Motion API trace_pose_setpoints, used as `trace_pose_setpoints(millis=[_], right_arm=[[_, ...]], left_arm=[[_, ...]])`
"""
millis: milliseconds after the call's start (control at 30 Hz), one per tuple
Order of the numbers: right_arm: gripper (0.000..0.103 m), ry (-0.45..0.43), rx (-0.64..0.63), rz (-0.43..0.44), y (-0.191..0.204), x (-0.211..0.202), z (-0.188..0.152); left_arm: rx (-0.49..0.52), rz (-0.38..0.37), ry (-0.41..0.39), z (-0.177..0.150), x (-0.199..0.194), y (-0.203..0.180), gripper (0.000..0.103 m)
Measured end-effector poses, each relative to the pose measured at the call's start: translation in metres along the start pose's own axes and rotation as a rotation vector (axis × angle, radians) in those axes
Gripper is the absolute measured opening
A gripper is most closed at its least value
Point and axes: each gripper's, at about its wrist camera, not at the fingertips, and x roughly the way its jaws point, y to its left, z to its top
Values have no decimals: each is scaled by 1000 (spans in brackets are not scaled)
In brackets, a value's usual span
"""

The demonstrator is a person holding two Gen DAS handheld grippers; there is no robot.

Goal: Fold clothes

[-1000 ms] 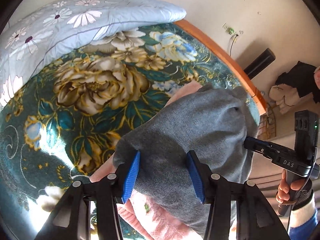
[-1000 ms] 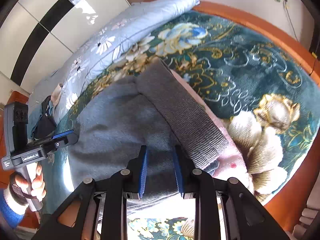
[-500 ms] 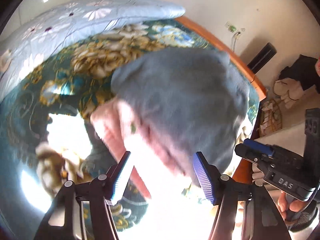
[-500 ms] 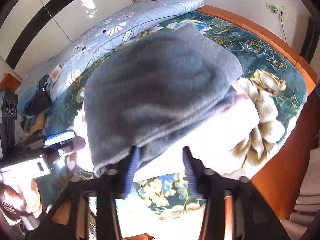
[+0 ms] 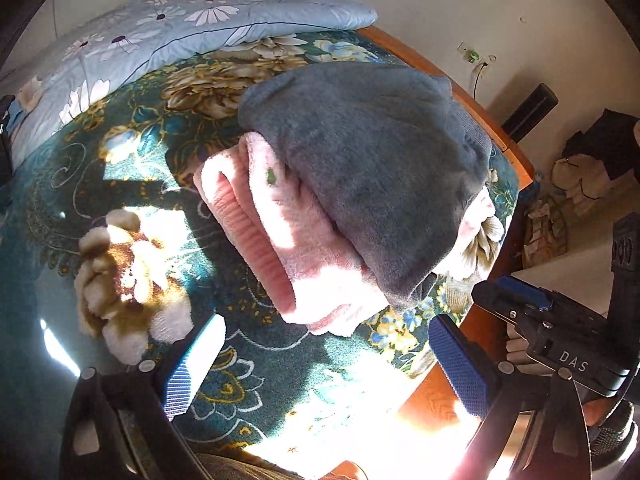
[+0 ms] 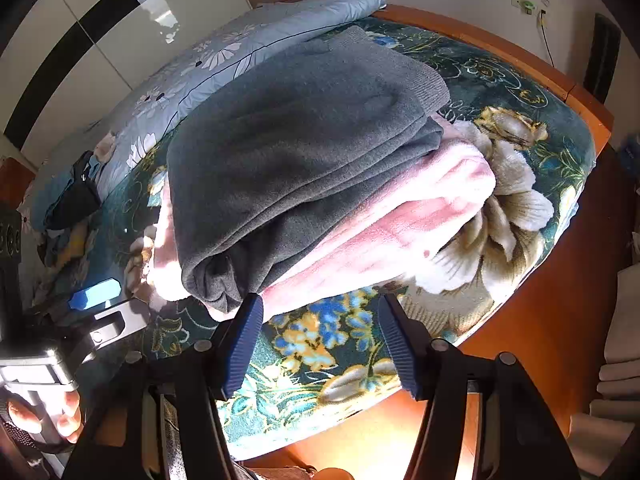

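Both claws hang empty with fingers spread wide: the left gripper [image 5: 328, 364] and right gripper [image 6: 320, 344] sit just short of the folded stack. A grey garment [image 6: 296, 152] lies on a pink garment [image 6: 384, 232] on the floral blanket [image 6: 520, 96] (near the bed's corner), its long axis running from the grippers toward the blue quilt [image 6: 224, 56].

Folded grey garment [image 6: 296, 152] is lying atop pink garment [image 6: 400, 216] on the bed [image 6: 520, 92]. Right hand-held gripper [image 6: 320, 348] is hovering just short, jaws standing apart and empty.
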Motion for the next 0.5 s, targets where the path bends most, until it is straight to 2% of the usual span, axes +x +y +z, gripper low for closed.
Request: trace_pose_setpoints(millis=[67,133,333,500], right_arm=[[78,-4,0,-3,0,-2,-5],[83,-12,1,-4,-1,-5,-8],[87,-33,-23,-20,4,-13,-15],[89,-56,-34,-14,10,-20,-19]], left_arm=[[3,17,-15,-2,-4,-1,103],[-2,41,-32,-3,-8,0,103],[45,124,-75,-5,-18,-8,103],[67,114,-84,-10,-26,-14,103]])
